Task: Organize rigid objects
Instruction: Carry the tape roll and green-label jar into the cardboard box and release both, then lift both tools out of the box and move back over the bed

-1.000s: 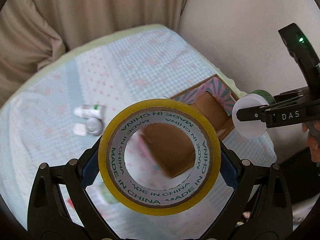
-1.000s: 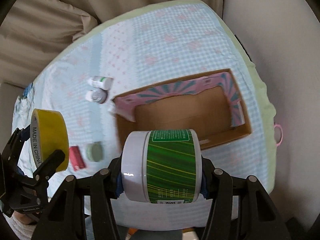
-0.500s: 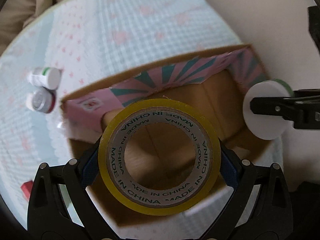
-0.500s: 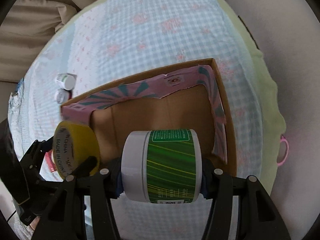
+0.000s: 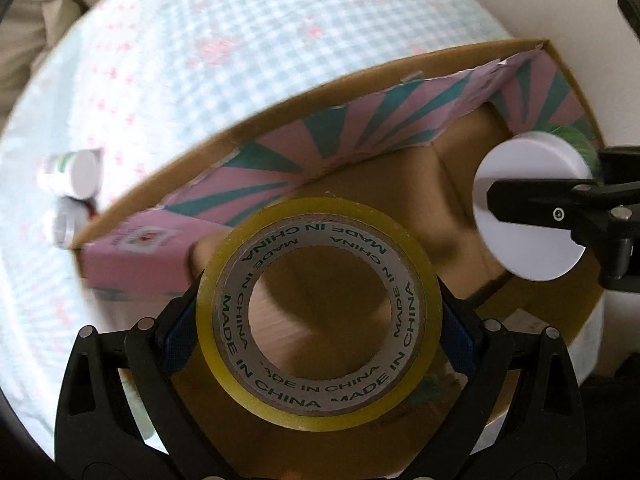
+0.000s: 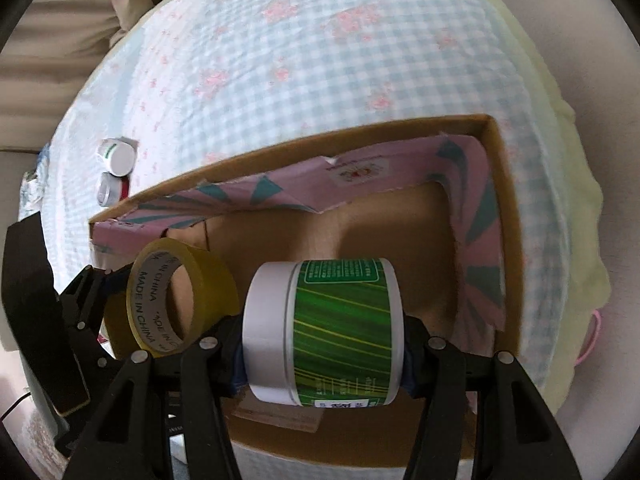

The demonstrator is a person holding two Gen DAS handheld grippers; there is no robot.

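My left gripper [image 5: 320, 316] is shut on a yellow tape roll [image 5: 224, 320], held inside the open cardboard box [image 5: 360, 76] near its left end. The roll also shows in the right wrist view [image 6: 212, 284]. My right gripper [image 6: 324, 332] is shut on a white jar with a green label [image 6: 340, 324], held on its side low inside the box [image 6: 504, 200], just right of the tape roll. The jar's white lid [image 5: 532, 256] shows at the right of the left wrist view.
The box has pink and teal inner flaps [image 6: 360, 176] and sits on a blue checked cloth [image 6: 320, 60]. Two small white bottles [image 6: 116, 156] lie on the cloth left of the box. A curtain [image 6: 60, 40] hangs behind.
Both grippers have moved forward and down over the box, and now hold the tape roll and the jar inside it, close side by side.
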